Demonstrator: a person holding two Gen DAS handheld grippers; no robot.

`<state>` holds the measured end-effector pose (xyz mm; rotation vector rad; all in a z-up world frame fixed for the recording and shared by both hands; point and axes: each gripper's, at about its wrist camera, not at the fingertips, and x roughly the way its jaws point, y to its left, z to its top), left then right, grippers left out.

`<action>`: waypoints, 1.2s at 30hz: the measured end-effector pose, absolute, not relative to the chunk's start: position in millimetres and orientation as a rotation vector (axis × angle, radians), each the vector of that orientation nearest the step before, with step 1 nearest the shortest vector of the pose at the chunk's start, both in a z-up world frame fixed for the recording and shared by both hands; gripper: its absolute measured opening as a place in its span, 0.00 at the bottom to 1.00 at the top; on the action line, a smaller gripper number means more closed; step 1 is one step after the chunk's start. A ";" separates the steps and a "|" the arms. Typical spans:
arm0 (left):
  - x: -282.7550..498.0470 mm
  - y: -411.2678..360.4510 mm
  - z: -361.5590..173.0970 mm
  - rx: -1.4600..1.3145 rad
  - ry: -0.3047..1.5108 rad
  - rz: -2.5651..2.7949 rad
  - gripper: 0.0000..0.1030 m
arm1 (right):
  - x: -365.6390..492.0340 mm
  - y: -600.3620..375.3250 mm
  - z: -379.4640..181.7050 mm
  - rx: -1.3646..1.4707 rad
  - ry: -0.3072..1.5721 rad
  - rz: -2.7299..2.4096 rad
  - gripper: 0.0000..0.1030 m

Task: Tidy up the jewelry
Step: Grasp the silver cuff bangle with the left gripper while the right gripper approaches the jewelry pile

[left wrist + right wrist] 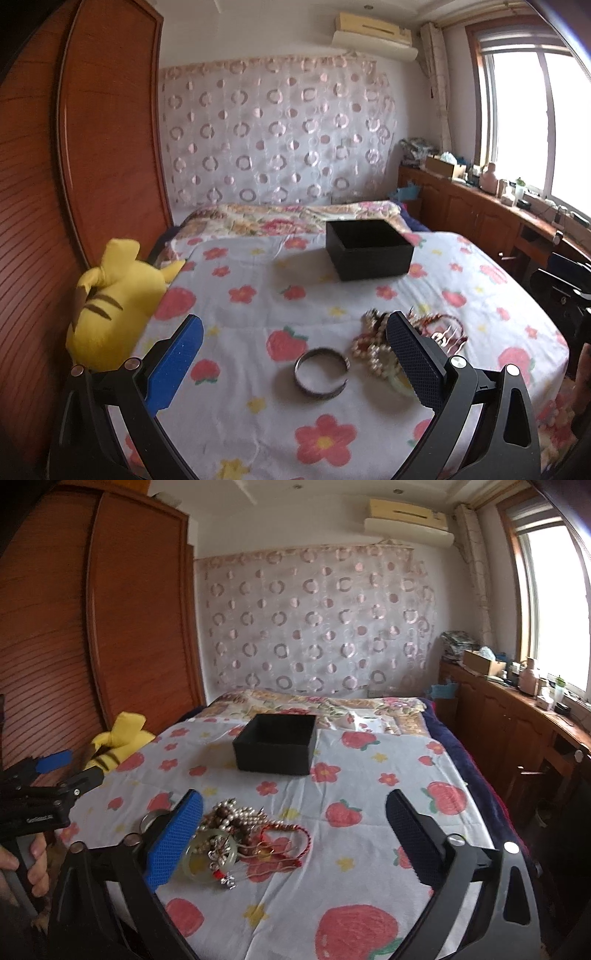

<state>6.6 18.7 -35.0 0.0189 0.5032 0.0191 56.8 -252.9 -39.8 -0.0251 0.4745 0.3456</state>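
Observation:
A dark metal cuff bangle (pixel 321 373) lies on the flowered bedspread, between the fingers of my open left gripper (pixel 295 354). A tangle of jewelry (pixel 384 343) lies to its right, partly behind my right finger: pearl strands, brown beads, a pale jade bangle, a red cord. In the right wrist view the same tangle (pixel 243 838) lies just inside the left finger of my open, empty right gripper (pixel 295 834). An open black box (pixel 369 249) stands farther up the bed; it also shows in the right wrist view (pixel 275 744). The left gripper (pixel 55 771) shows at that view's left edge.
A yellow plush toy (pixel 110 306) lies at the bed's left edge against a wooden wardrobe (pixel 92 147). A folded floral quilt (pixel 288 218) lies at the bed's head. A wooden cabinet (pixel 517 720) with clutter runs under the window at right.

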 end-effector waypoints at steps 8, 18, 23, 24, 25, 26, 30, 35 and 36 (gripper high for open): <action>14.3 34.0 -64.3 0.012 0.596 -0.027 0.93 | 57.9 -236.8 -56.9 -0.063 0.533 0.429 0.78; 37.9 30.9 -110.4 -0.014 0.750 -0.144 0.93 | 59.7 -228.6 -83.9 -0.087 0.616 0.524 0.78; 53.8 25.2 -120.6 -0.020 0.782 -0.172 0.93 | 59.0 -223.2 -94.4 -0.121 0.645 0.547 0.78; 56.9 23.5 -120.9 -0.020 0.786 -0.181 0.92 | 59.2 -223.0 -95.6 -0.124 0.648 0.546 0.78; 60.2 20.6 -120.5 -0.014 0.794 -0.185 0.88 | 59.8 -222.1 -97.2 -0.126 0.649 0.545 0.78; 65.2 17.3 -122.2 -0.002 0.810 -0.187 0.86 | 59.7 -222.7 -97.6 -0.126 0.650 0.544 0.78; 81.1 10.8 -130.5 0.016 0.868 -0.194 0.74 | 61.0 -225.8 -97.9 -0.126 0.646 0.534 0.78; 76.5 10.5 -132.0 0.034 0.867 -0.191 0.72 | 63.0 -229.1 -98.4 -0.118 0.647 0.530 0.78; 75.2 12.0 -132.0 0.030 0.864 -0.193 0.71 | 63.3 -228.4 -99.6 -0.118 0.650 0.533 0.78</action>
